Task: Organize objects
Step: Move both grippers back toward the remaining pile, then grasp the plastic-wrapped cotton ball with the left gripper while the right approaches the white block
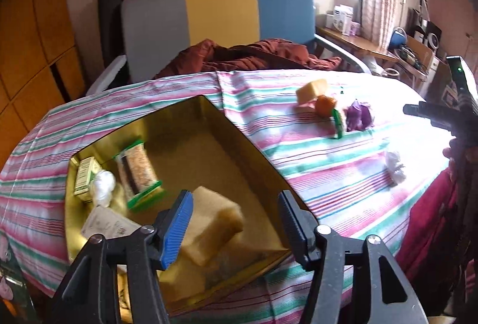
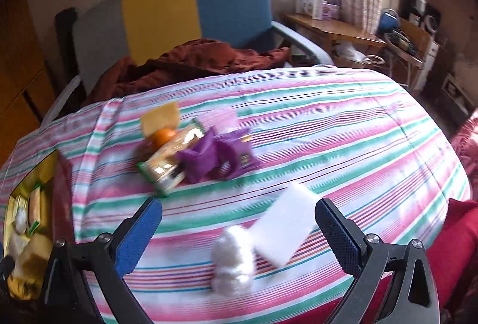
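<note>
— So where's the white block (image 2: 282, 230)?
— At twelve o'clock from my right gripper (image 2: 239, 230), long axis toward one.
— Fingers?
— Wide, empty. My left gripper (image 1: 234, 224) hangs open over the sponge (image 1: 213, 230) in the tin (image 1: 227, 127).

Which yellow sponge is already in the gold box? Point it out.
The yellow sponge between the left tool's open fingers lies in the gold box. The other yellow sponge sits out on the striped cloth beside the orange.
</note>
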`<state>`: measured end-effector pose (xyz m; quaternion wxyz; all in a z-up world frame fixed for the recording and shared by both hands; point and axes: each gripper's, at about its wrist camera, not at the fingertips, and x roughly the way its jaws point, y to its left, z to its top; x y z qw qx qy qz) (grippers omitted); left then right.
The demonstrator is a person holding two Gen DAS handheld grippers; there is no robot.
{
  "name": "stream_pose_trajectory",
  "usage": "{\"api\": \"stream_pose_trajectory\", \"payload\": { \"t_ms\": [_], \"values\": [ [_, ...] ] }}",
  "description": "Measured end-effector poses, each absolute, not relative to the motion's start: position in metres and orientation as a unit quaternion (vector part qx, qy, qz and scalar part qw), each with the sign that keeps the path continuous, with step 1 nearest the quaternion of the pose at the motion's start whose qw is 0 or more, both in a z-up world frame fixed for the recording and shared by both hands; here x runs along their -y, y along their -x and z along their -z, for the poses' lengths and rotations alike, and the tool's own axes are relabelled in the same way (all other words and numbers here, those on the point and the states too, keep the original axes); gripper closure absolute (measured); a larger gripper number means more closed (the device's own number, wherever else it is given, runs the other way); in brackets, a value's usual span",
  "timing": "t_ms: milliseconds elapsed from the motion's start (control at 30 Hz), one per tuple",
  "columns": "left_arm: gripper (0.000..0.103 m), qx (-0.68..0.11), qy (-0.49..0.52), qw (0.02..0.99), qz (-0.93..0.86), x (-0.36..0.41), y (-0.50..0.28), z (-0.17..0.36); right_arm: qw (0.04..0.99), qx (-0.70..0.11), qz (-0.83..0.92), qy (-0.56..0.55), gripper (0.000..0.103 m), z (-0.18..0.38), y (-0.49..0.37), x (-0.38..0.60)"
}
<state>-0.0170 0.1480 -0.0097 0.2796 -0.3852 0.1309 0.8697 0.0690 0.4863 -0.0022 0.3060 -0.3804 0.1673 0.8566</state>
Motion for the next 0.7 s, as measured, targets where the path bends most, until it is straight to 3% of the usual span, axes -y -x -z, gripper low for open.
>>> {"api": "stream_pose_trajectory", "payload": {
  "t_ms": [267,700],
  "values": [
    [0.041,-0.152,0.391,0.324,-0.848,-0.191,0.010,0.016,0.310,-0.285,-0.848,0.322,0.000,0.012,-0.095,-0.531],
    [0.039,-0.169,0.446,0.413,-0.776,-0.281,0.007,0.046,0.292,-0.359,-0.845,0.267,0.000,0.011,-0.115,-0.544]
  ]
}}
